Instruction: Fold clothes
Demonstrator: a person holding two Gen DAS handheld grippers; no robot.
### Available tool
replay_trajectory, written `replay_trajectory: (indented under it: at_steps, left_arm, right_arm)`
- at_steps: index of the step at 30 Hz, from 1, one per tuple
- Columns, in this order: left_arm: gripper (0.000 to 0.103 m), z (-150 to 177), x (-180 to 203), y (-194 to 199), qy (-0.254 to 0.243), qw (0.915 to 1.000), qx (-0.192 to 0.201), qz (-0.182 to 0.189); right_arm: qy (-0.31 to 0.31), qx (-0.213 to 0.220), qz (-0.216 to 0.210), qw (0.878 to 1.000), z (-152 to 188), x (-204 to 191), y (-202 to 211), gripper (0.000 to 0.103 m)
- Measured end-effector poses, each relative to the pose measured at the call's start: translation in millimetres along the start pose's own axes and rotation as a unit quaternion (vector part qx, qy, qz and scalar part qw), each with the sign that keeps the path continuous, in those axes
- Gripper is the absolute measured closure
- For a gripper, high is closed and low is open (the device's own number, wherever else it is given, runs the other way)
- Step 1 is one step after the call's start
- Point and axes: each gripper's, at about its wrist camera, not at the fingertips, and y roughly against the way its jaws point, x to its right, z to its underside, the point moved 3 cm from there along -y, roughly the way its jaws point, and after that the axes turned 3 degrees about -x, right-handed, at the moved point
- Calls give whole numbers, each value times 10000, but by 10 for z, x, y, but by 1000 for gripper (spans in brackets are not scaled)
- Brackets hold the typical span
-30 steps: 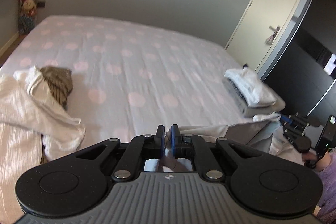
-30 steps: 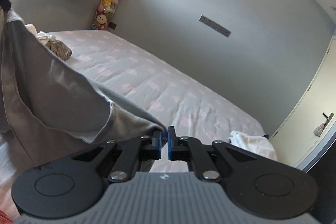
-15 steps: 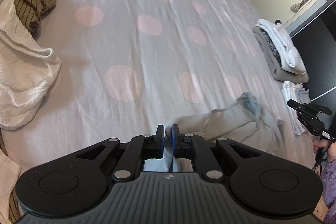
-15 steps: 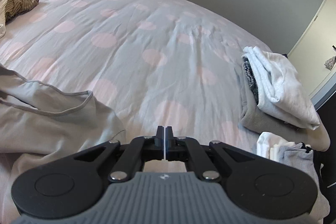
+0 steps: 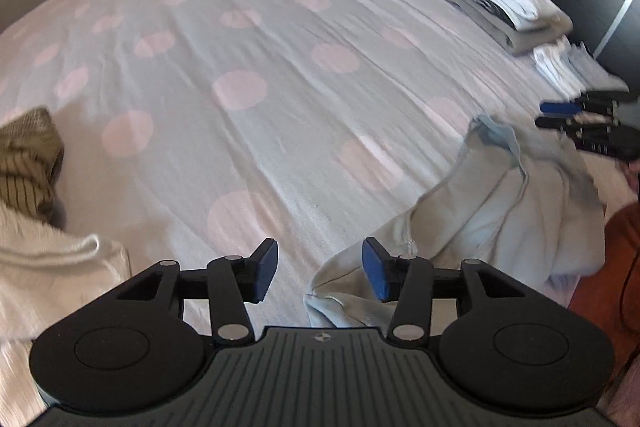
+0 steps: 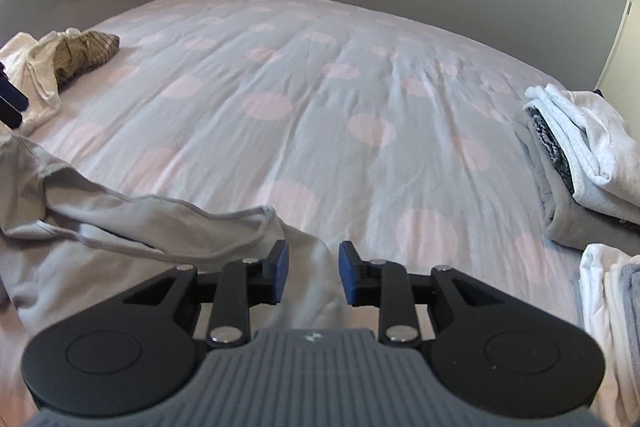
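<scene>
Grey garment [image 5: 480, 211] lies crumpled on bed [image 5: 280, 67]. Left claw [image 5: 320, 269] and right claw [image 6: 308, 273] over it, both opening, pads clear of cloth.

Black tongs [image 5: 319, 269], blue pads [image 6: 281, 261], ribbed grey housing

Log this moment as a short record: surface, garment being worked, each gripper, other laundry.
surface: bed with a pale cover dotted pink
garment: grey garment lying crumpled on the near edge of the bed, not yet folded
left gripper: jaws opening, a corner of the garment lies between the pads, no longer pinched
right gripper: jaws opening, above the garment's edge, nothing pinched
folded stack: far right of the bed
unfolded pile: white and striped clothes, far left
</scene>
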Motion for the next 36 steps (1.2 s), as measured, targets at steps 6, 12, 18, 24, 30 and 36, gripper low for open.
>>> replay_trajectory:
  at_steps: [6,12,18,24,30,36]
  left_arm:
    - [58,-28,360,-109,-1069,9941,-164,-25]
    - [58,57,502,-200,-1739,9841,-335,-117]
    - [58,146,511,-264,-2100,9764,-470,-196]
    - [58,108,472,-269,-2139,9755,-489,-170]
    - [58,54,506,-323,-2406,9684,-620,-233]
    - [58,-25,691,-312,-3004,9500,-764,-379]
  right_arm:
    - [19,307,-1274,9914,-278,-604,11,73]
    - [80,73,-2290,9734,-323,-1216,-300,73]
    - [-35,-244,-2837,9586,-292,-1538,-622,73]
    - [-415,-494,-3182,9458,-262,-1568,-880,78]
    - [-528,-180,-3370,9399,-296,-1498,-816,97]
    - [-84,335,-3315,9428,-343,-1403,-527,98]
